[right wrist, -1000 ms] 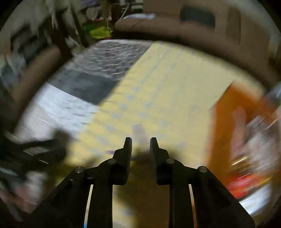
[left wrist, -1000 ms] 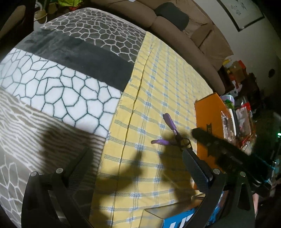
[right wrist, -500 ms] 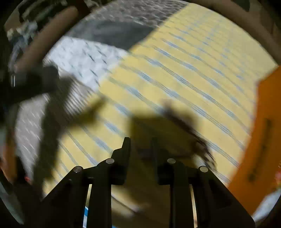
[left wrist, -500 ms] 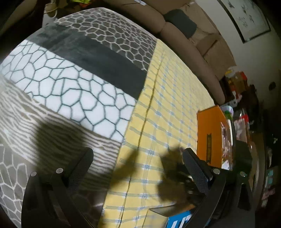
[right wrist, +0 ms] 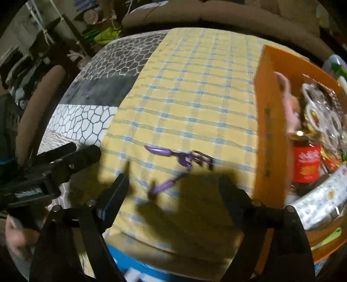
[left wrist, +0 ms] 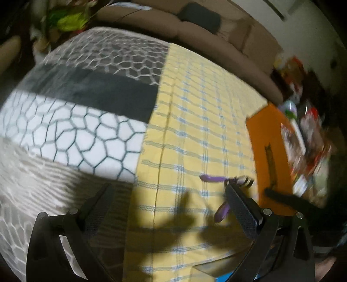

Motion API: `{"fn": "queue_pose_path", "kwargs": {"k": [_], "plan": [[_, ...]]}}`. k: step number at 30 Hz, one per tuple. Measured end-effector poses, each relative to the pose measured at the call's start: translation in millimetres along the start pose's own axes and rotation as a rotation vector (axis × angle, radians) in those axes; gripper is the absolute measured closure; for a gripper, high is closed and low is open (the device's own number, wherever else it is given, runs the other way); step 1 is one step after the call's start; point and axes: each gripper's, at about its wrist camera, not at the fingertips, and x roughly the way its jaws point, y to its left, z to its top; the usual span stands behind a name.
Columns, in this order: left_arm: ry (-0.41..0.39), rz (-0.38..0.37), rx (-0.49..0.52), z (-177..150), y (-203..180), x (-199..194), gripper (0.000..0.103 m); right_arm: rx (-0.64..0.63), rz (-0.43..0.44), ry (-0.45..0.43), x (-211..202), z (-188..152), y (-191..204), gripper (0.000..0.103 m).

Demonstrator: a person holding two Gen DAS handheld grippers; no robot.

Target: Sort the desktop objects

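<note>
Yellow checked cloth (right wrist: 195, 91): right gripper (right wrist: 173, 186) just opened wide, empty, above purple eyelash curler (right wrist: 177, 160); left gripper (left wrist: 167, 195) wide, empty.

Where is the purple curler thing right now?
The purple eyelash curler lies on the yellow checked cloth, near the middle of the right wrist view, just left of the orange box.

I'm in a lived-in home, a sitting room by the look of it. A brown sofa (left wrist: 227, 41) curves past from twelve to two o'clock, its dark cushion (left wrist: 200, 17) up at twelve. My worktop wears a yellow checked cloth (right wrist: 195, 104) beside a grey patterned blanket (left wrist: 71, 121), with household clutter (right wrist: 102, 32) piled at eleven.
</note>
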Motion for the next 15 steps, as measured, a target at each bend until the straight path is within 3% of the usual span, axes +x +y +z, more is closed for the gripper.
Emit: {"fn": "queue_pose_path", "kwargs": {"k": [3, 7, 10, 13, 15], "plan": [[-0.019, -0.01, -0.071, 3.5, 18.0, -7.1, 0.0, -0.087, -0.115, 0.0, 16.4, -3.6, 21.7, 0.024], [-0.015, -0.006, -0.079, 4.8, 23.7, -11.6, 0.0, -0.069, -0.136, 0.111, 44.7, -10.6, 12.3, 0.028], [0.003, -0.034, -0.076, 2.1, 19.3, -9.4, 0.0, -0.069, -0.099, 0.109, 51.8, -7.2, -1.6, 0.028], [0.018, -0.028, -0.048, -0.5, 13.0, -6.2, 0.0, -0.224, -0.151, 0.079, 52.5, 5.9, 3.8, 0.034], [0.023, -0.015, -0.032, -0.8, 11.2, -5.2, 0.0, -0.427, -0.197, 0.076, 54.8, 11.0, 21.9, 0.035]]}}
